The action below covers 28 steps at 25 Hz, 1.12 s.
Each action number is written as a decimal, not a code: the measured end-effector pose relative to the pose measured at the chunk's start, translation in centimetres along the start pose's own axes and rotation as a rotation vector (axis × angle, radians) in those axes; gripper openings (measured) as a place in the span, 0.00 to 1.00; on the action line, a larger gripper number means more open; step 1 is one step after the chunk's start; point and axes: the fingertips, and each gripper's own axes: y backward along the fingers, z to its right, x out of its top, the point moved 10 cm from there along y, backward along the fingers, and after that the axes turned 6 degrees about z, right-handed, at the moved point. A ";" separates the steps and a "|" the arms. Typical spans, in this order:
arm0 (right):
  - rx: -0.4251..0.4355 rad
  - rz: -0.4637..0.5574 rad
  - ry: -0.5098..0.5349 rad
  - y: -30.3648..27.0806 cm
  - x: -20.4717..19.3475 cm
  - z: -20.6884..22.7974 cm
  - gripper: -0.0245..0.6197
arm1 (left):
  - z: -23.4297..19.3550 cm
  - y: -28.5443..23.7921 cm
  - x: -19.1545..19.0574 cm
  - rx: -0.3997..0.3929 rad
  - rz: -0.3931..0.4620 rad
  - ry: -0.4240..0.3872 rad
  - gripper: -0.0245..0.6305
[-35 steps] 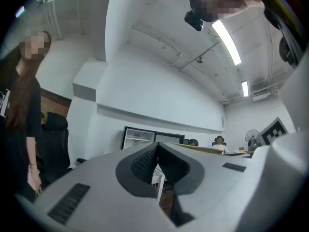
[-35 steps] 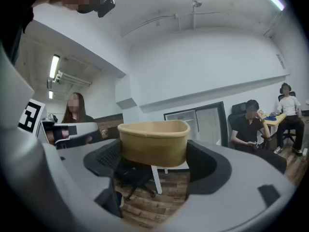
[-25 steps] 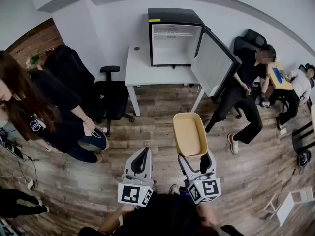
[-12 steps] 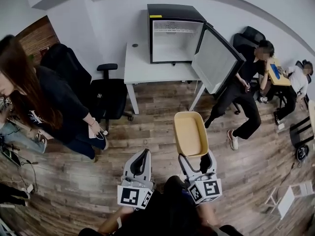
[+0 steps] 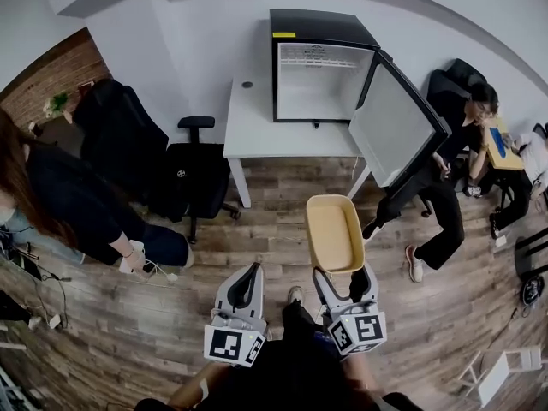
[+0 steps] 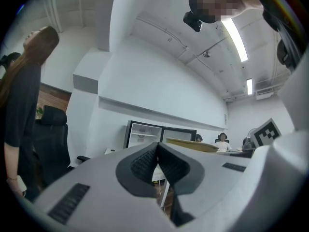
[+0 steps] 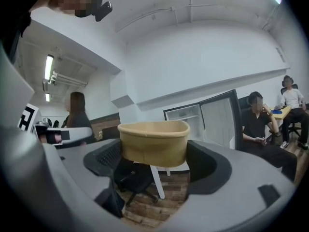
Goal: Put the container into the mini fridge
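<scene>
Tan paper container (image 5: 333,234) is clamped at its near end in our right claw (image 5: 342,277), one jaw on each side wall, approx level above the wood floor (image 5: 265,229). It's empty as far as we can see. Vs. a second ago it sits in the same spot in the head view, so the grip hasn't slipped while we walk.

What did change: the mini fridge (image 5: 321,67) now looks a bit bigger and more centred ahead of the container, so we judge we've stepped closer and lined up w/ it. It's still well apart from the container, so this is the carry stage, not the placing. Its door (image 5: 398,131) hangs wide open to the right, same as before, and the inside shows white and bare under a wire shelf, so nothing needs opening first.

The fridge stands on the right part of the white desk (image 5: 257,131). Our left claw (image 5: 250,272) is held low beside the right one, jaws pressed together w/ nothing between them, unchanged.

The person at the left (image 5: 68,212) has drawn back toward the edge of the view, which leaves more room on that side. A black chair (image 5: 193,174) stands left of the desk. The seated person (image 5: 445,169) is just beyond the open door, so the approach should prob. keep left of the door edge.
</scene>
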 end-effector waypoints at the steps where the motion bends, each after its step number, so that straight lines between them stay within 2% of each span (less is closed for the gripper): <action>1: 0.011 0.000 -0.001 -1.1 0.2 0.9 0.72 | 0.0 -1.3 0.0 0.010 0.001 -0.004 0.05; 8: 0.093 -0.003 0.016 -10.1 2.5 7.8 0.72 | 0.8 -10.4 0.4 0.078 0.020 -0.028 0.05; 13: 0.141 -0.003 0.025 -15.1 3.5 11.3 0.72 | 1.2 -14.3 0.1 0.139 0.022 -0.045 0.05; 20: 0.156 -0.015 0.001 -20.1 3.5 13.8 0.72 | 0.0 -18.7 -0.7 0.169 0.007 -0.050 0.05; 28: 0.131 -0.026 0.008 -26.5 2.9 16.0 0.72 | -3.9 -25.9 -2.3 0.150 0.019 -0.012 0.05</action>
